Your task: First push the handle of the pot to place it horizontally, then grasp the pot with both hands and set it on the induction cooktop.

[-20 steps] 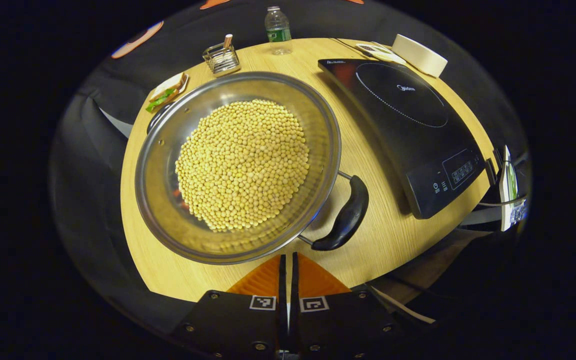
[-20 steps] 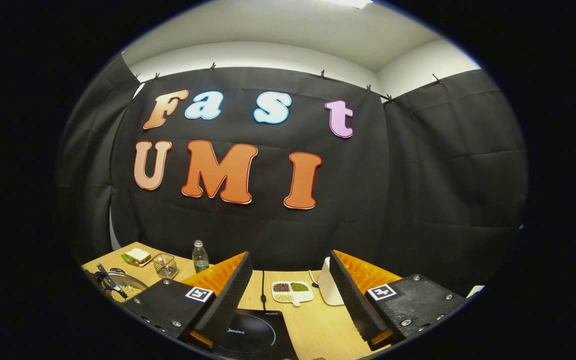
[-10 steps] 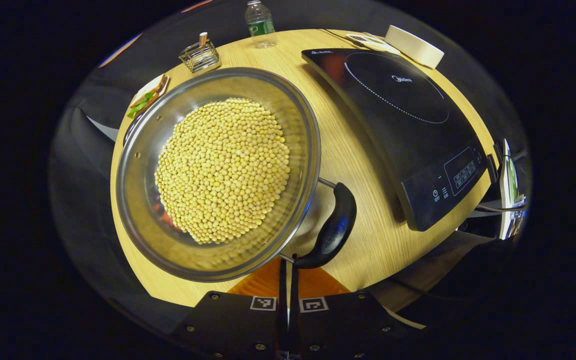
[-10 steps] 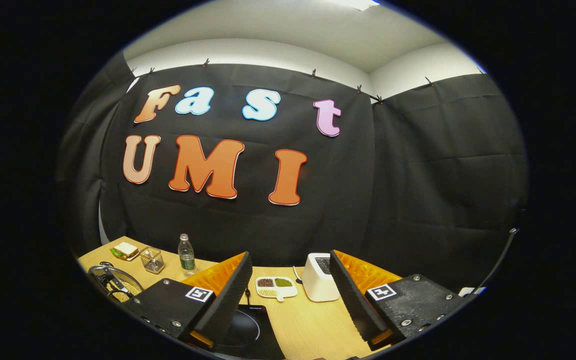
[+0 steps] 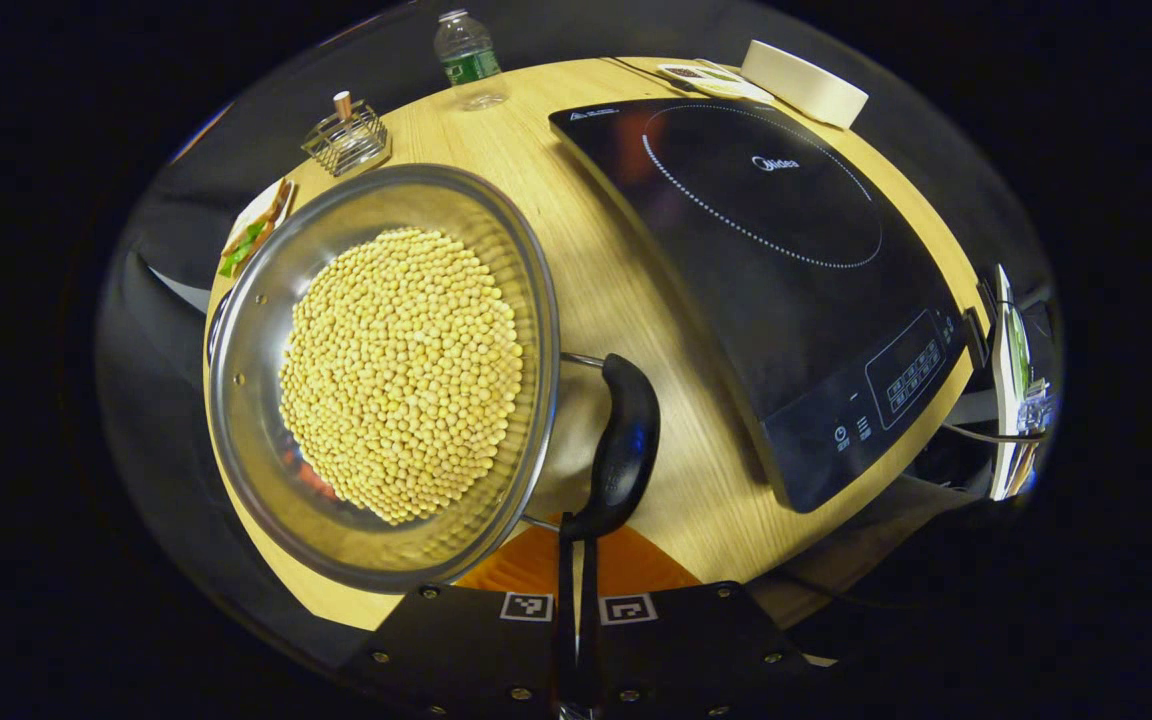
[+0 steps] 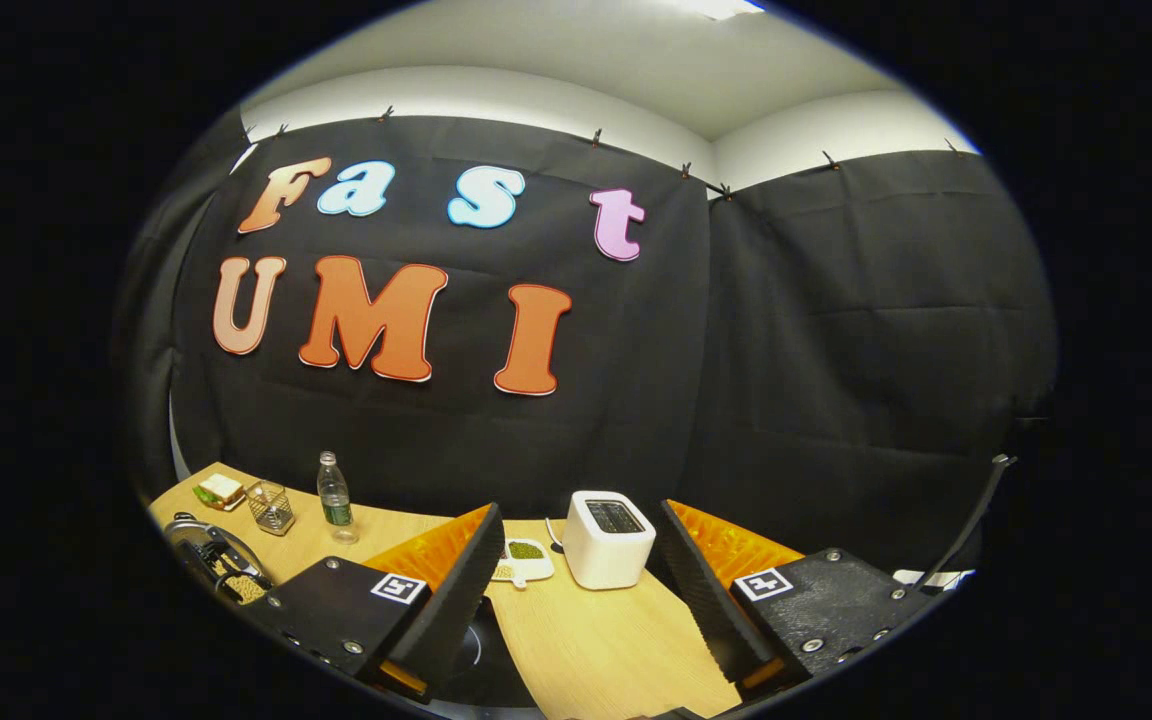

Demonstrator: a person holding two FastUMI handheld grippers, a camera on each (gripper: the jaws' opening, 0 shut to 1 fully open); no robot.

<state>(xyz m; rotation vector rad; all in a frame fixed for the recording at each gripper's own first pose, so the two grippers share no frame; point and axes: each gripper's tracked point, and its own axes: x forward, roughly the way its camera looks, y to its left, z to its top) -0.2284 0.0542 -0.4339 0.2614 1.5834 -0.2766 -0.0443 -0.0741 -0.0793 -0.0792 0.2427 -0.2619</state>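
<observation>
Your left claw (image 5: 576, 560) has its two fingers pressed together, and their tips touch the near end of the black handle (image 5: 621, 450) of the pot (image 5: 266, 400). The pot is full of yellow beans (image 5: 401, 370). It sits on the worktop (image 5: 626, 300), just beside the induction cooktop (image 5: 766, 270), with the handle between pot and cooktop. Your right claw (image 6: 576, 570) has its fingers wide apart and holds nothing. It hangs above the worktop near a white toaster (image 6: 608, 525).
</observation>
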